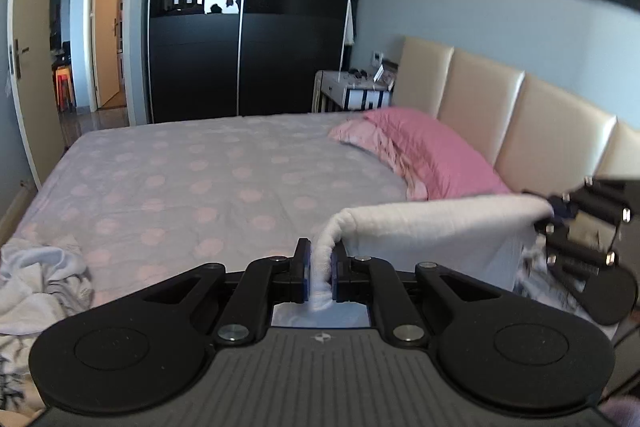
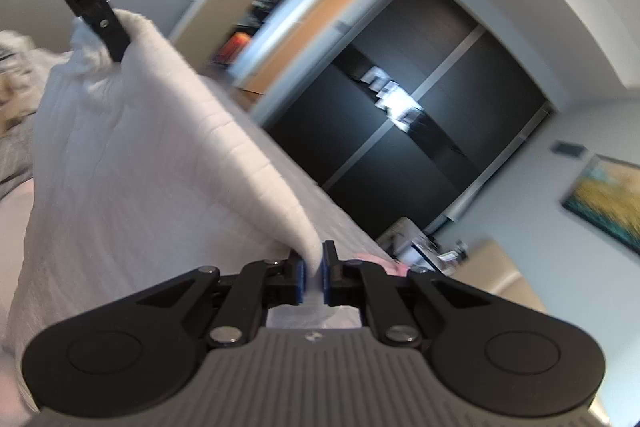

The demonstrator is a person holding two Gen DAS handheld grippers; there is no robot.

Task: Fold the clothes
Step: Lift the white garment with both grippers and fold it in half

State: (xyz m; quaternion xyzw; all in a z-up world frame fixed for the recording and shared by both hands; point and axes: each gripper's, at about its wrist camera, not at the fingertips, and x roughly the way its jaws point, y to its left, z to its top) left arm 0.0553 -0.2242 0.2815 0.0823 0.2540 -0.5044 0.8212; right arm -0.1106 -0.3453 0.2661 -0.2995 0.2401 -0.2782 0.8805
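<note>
A white ribbed garment hangs stretched between my two grippers above the bed. My left gripper is shut on one corner of it. My right gripper is shut on the other corner, and it shows in the left wrist view at the right edge. The garment fills the left half of the right wrist view, where the left gripper pinches its far corner. The cloth's lower part hangs out of sight.
The bed has a lilac dotted sheet, a pink pillow and a cream headboard. A pile of crumpled clothes lies at the bed's near left. A black wardrobe and a nightstand stand behind.
</note>
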